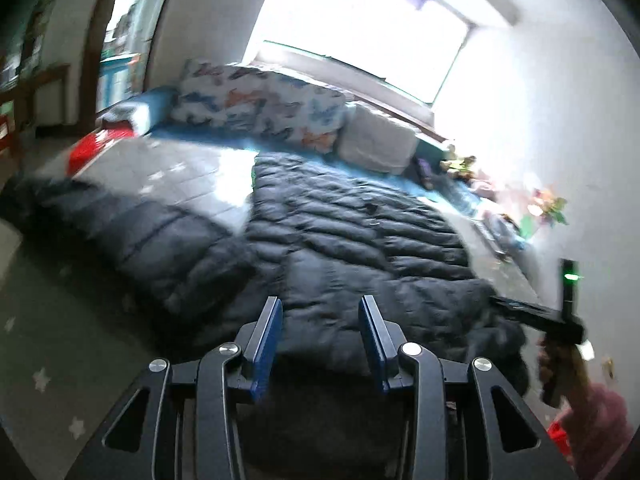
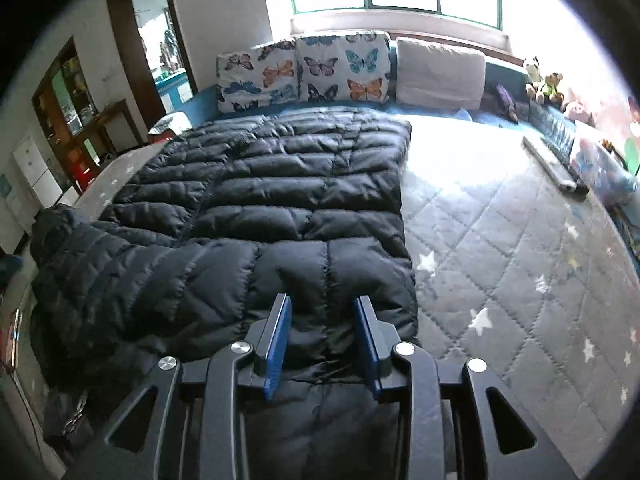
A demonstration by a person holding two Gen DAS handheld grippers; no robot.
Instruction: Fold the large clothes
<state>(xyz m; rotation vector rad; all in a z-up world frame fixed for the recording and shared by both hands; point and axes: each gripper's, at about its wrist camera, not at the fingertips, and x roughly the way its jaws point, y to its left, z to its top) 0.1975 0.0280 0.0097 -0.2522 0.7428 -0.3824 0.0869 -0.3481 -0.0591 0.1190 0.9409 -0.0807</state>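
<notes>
A large black quilted puffer jacket (image 2: 280, 184) lies spread flat on the grey star-patterned quilted bed (image 2: 500, 240). It also shows in the left wrist view (image 1: 352, 236), with a sleeve (image 1: 132, 236) lying out to the left. My left gripper (image 1: 320, 308) is open and empty, just above the jacket's near edge. My right gripper (image 2: 322, 306) is open and empty, low over the jacket's near end. The right gripper also shows at the right edge of the left wrist view (image 1: 536, 314), held by a hand.
Butterfly-print pillows (image 2: 304, 72) and a white pillow (image 2: 440, 74) line the far side under a bright window. Stuffed toys (image 2: 548, 84) and a remote-like bar (image 2: 552, 164) lie along the right edge. A doorway (image 2: 152, 40) and shelves (image 2: 68, 96) are at the left.
</notes>
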